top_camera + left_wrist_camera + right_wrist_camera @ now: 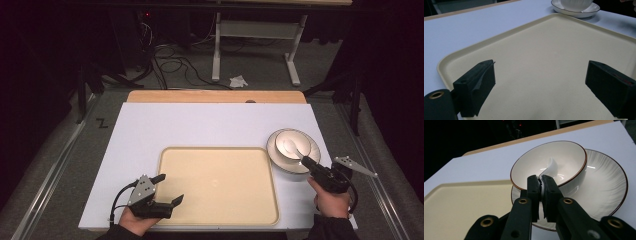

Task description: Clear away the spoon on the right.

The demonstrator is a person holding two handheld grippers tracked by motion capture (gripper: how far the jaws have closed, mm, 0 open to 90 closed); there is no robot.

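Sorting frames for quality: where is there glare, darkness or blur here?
High view: table evenly lit, surroundings nearly black. Right gripper view: bright glare inside the bowl, near gripper body soft. Left gripper view: jaws in front blurred, tray sharper.

The left gripper [169,188] is hanging over the tray's near left corner with its jaws wide apart. The right gripper [303,160] is reaching in near the table's right edge, jaws pinching the spoon [550,168].

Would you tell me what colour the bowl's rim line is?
Brown, a thin line round the white bowl; the right gripper view shows it best.
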